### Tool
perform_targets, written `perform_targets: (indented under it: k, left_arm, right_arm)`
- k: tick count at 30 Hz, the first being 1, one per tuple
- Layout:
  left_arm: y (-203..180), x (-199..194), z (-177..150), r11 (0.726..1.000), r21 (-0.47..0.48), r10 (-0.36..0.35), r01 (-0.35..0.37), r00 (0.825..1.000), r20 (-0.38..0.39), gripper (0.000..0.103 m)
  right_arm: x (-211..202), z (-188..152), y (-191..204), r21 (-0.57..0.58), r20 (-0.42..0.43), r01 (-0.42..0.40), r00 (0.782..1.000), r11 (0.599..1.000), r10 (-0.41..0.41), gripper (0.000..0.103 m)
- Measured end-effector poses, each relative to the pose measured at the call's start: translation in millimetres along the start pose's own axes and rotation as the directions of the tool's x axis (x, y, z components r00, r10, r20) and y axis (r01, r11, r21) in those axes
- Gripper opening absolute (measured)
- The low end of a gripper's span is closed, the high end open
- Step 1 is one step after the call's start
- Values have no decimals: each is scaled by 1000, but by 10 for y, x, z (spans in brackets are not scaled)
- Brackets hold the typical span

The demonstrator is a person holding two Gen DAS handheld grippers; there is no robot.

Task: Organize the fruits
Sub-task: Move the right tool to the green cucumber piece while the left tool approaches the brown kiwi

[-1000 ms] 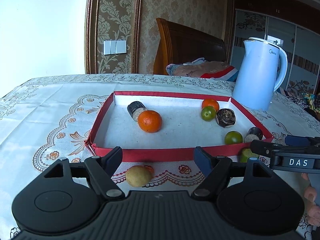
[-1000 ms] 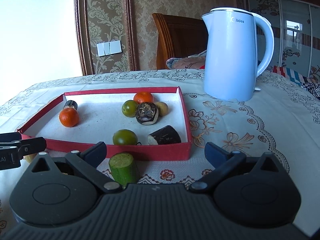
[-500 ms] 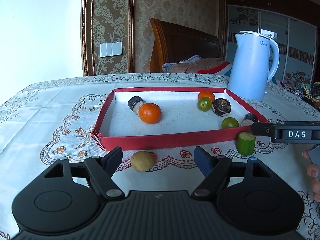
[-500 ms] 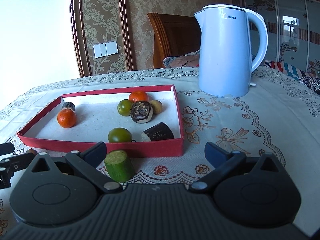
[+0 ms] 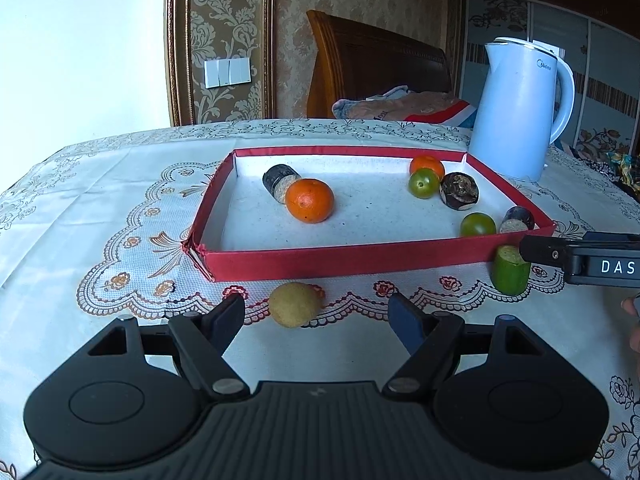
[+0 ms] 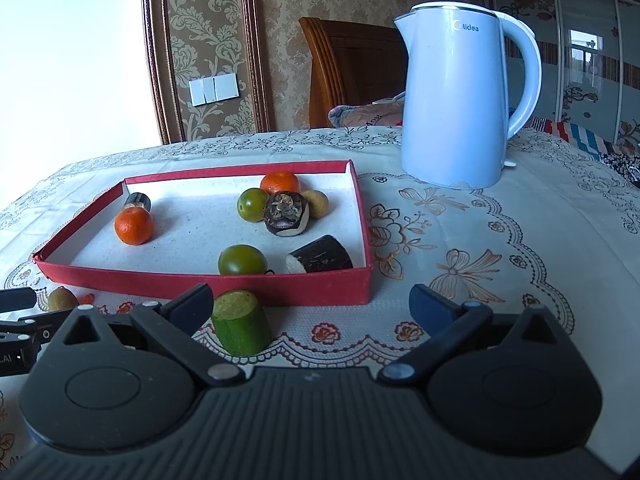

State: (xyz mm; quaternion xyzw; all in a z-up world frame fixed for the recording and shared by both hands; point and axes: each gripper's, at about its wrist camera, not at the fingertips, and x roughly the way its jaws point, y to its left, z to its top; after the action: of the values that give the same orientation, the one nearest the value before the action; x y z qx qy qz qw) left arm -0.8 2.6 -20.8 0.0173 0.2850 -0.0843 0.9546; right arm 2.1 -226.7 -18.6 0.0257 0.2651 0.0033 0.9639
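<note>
A red-rimmed tray (image 5: 340, 264) (image 6: 200, 284) holds two oranges (image 5: 310, 206), two green fruits (image 5: 423, 183) and dark cut pieces (image 5: 459, 196). On the cloth in front of it lies a yellow-brown fruit (image 5: 294, 304) (image 6: 62, 299). My left gripper (image 5: 316, 322) is open, and that fruit sits just ahead of its fingertips, untouched. A green cut piece (image 6: 240, 328) (image 5: 510, 270) stands near the tray's front right corner. My right gripper (image 6: 312, 306) is open around it, with the piece close to the left finger (image 6: 192, 304).
A pale blue kettle (image 5: 520, 108) (image 6: 460, 96) stands behind the tray's right corner. A wooden chair (image 5: 372, 64) with cloth on it is beyond the table. The embroidered tablecloth (image 6: 500, 240) spreads to the tray's right. A person's fingers (image 5: 632, 320) show at the right edge.
The left wrist view has tilted and drawn back a little, so the tray and the yellow-brown fruit sit higher in its frame. The right gripper and green piece have barely shifted.
</note>
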Motion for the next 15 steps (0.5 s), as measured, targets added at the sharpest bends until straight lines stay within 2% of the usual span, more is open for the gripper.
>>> perform_targets:
  k: [15]
  left_arm:
    - [44,141,53,999,-41,28,-30,999,-45,78]
  right_arm:
    - [48,-2,8,-5,-24,4,1000,1000,-4,103]
